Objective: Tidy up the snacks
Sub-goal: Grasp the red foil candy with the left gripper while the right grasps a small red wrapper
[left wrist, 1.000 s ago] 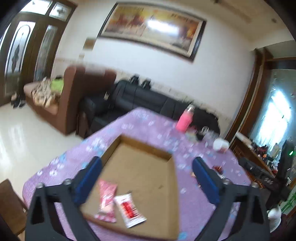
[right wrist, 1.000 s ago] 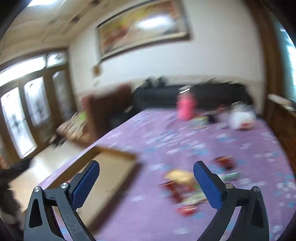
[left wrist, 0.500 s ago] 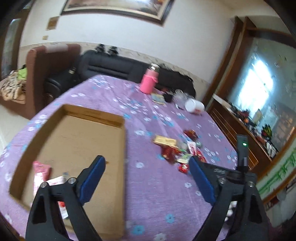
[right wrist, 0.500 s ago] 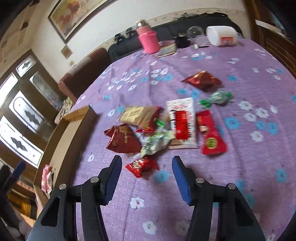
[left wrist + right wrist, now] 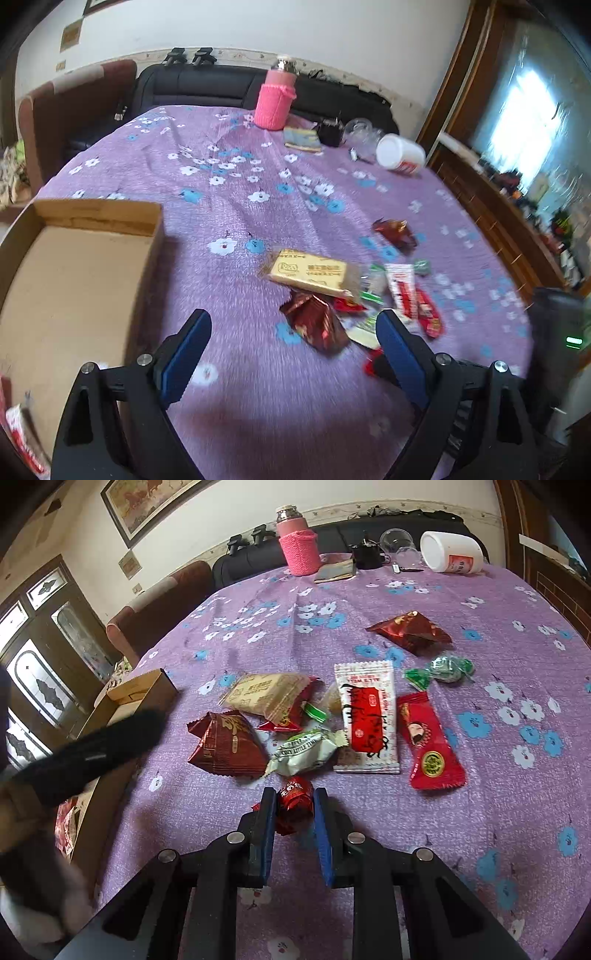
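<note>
A heap of wrapped snacks lies on the purple flowered tablecloth (image 5: 258, 602). My right gripper (image 5: 294, 800) is shut on a small red candy (image 5: 294, 803) at the near edge of the heap, on the cloth. Beyond it lie a green-white packet (image 5: 303, 753), a dark red pouch (image 5: 227, 744), a beige biscuit pack (image 5: 267, 694), a white-and-red sachet (image 5: 365, 716) and a red packet (image 5: 428, 742). My left gripper (image 5: 293, 334) is open and empty above the cloth, just left of the heap, near the dark red pouch (image 5: 316, 323). A shallow cardboard box (image 5: 74, 280) lies at the left, holding a red-white packet (image 5: 18, 435).
A pink bottle (image 5: 297, 542), a black item (image 5: 365, 555), clear cups (image 5: 397, 541) and a tipped white jar (image 5: 450, 552) stand at the far table edge. A second dark red pouch (image 5: 410, 631) and a green candy (image 5: 443, 670) lie apart. A black sofa (image 5: 207, 85) is behind.
Both grippers swung from the box to the snack heap and came lower. My right gripper narrowed from wide open and closed on the small red candy. My left gripper stayed open.
</note>
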Action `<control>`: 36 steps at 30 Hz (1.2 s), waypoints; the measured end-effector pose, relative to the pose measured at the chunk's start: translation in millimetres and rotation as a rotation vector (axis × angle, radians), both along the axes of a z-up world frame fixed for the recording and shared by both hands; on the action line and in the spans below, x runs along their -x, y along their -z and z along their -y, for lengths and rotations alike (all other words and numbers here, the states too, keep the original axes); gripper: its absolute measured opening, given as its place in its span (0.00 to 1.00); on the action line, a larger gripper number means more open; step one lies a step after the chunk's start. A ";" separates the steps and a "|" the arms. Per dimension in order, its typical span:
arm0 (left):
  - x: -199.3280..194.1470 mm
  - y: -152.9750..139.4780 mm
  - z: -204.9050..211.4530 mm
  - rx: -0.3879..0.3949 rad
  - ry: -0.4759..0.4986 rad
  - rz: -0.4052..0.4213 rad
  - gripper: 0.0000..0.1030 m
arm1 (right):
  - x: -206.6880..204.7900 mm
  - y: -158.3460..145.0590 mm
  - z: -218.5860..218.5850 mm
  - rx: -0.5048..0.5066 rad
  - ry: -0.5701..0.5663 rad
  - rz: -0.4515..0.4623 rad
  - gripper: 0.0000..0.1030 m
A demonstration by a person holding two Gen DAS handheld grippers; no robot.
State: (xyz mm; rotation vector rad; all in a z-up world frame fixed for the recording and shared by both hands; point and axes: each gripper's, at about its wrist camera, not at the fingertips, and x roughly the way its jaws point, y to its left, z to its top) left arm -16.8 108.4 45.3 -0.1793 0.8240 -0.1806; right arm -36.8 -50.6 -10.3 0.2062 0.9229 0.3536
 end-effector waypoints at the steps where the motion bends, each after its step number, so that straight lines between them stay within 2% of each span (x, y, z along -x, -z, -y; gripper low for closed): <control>1: -4.1 4.5 4.4 -0.010 0.008 -0.009 0.88 | 0.4 0.0 2.2 -0.005 0.005 -0.004 0.21; 4: -17.6 19.6 14.3 -0.045 0.021 -0.047 0.88 | 0.5 0.6 7.5 -0.024 0.014 -0.016 0.21; 7: -26.8 28.5 17.5 -0.038 0.029 -0.070 0.86 | -0.1 0.9 14.0 -0.049 0.026 -0.025 0.21; 8: -28.0 29.9 18.3 -0.036 0.034 -0.070 0.67 | -0.3 0.5 15.6 -0.055 0.030 -0.027 0.21; 9: -29.3 32.0 20.2 -0.040 0.047 -0.076 0.32 | -0.6 0.5 17.3 -0.059 0.033 -0.027 0.21; 12: -28.9 33.5 22.4 -0.050 0.073 -0.080 0.31 | -0.9 0.3 19.2 -0.067 0.039 -0.026 0.21; 15: -24.5 29.4 18.3 -0.020 0.071 -0.072 0.29 | -0.2 -0.6 19.5 -0.090 0.031 -0.017 0.21; 21: 5.9 2.2 -7.6 0.071 0.047 -0.019 0.29 | 0.0 -3.3 28.3 -0.257 -0.003 -0.014 0.21; 24: 30.3 -11.4 -37.0 0.149 0.010 0.003 0.29 | 0.1 -3.9 33.7 -0.335 -0.011 -0.016 0.21; 28: 66.7 -23.6 -88.2 0.222 -0.074 0.038 0.29 | 3.9 -9.4 30.7 -0.354 -0.023 0.013 0.21; 32: 95.9 -26.7 -137.6 0.235 -0.171 0.054 0.30 | 13.4 -20.1 16.0 -0.329 -0.038 0.042 0.21; 36: 118.1 -24.2 -182.2 0.208 -0.272 0.061 0.30 | 31.6 -37.1 -23.0 -0.340 -0.125 0.045 0.21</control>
